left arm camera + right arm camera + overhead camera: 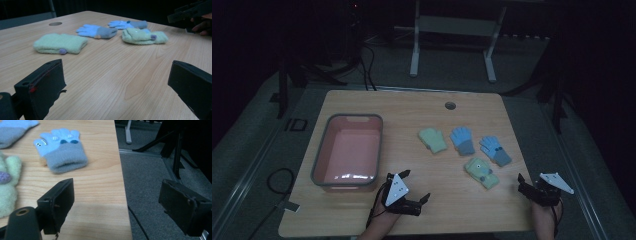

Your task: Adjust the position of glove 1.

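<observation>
The counter (412, 107) is the biggest thing here, a pale wood top with a small round cable hole (450, 105) near its far edge. On its left half sits a tub (323, 150) with a grey rim and pink inside, nothing in it; it looks set there as the place for the gloves to go, well apart from them.

The 4 gloves lie flat in a loose cluster on the right half. The far green glove (433, 139) is the leftmost, with a blue glove (462, 140) just beside it and a second blue glove (495, 150) further right, its grey cuff toward the counter's right edge. The near green glove (481, 172) lies closest to the person, in front of the 2 blue ones. None of them overlap, which should make each easy to pick singly.

The left tool (414, 189) rests low at the near edge, just right of the tub's near corner, its jaws spread wide with only bare wood between them. The right tool (524, 186) sits at the near right corner, jaws likewise wide and holding nothing, partly over the counter's edge. Both seem parked, ready to start; the near green glove is the closest pick for either.
</observation>
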Demonstrator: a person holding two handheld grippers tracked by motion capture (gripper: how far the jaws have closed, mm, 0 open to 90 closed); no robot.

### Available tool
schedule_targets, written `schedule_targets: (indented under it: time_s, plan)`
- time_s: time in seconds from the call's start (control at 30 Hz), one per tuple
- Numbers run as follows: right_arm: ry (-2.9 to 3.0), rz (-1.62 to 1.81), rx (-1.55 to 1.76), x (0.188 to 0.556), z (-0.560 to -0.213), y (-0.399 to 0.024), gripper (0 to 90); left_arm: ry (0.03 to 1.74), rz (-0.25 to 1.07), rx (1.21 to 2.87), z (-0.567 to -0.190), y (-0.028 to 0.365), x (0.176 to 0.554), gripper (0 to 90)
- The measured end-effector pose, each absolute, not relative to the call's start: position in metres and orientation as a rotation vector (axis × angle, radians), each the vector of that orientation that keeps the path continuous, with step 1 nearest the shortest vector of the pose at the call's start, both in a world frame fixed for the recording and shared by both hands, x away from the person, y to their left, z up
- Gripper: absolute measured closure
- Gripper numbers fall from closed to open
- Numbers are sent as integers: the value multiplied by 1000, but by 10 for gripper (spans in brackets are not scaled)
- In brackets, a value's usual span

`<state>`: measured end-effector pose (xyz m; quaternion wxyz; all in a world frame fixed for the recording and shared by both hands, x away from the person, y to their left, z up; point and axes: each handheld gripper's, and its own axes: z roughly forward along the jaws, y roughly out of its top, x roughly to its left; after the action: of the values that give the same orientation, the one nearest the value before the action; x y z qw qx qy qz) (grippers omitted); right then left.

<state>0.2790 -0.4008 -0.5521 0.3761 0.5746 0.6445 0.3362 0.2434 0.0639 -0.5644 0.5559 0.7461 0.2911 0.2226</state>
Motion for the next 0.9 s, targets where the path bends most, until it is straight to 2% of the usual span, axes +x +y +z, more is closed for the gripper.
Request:
schedule_targets:
  time_s: [0.3,0.33,0.5,0.53,0.73,0.9]
  plan:
    - [1764,810,1491,279,-544,-399,119,682,532,1766,-564,64,243,11]
    - [1771,794,1491,279,-541,-398,140,682,530,1766,-564,64,243,11]
    - [1901,908,1570,283,-526,-398,150,679,530,1764,-564,64,243,11]
    - [1896,936,1598,285,-519,-396,120,677,532,1766,-564,63,242,11]
    - [1926,966,1521,287,-497,-387,115,673,530,1766,-564,63,242,11]
    - [1923,992,1455,296,-474,-378,169,674,514,1763,-564,64,244,11]
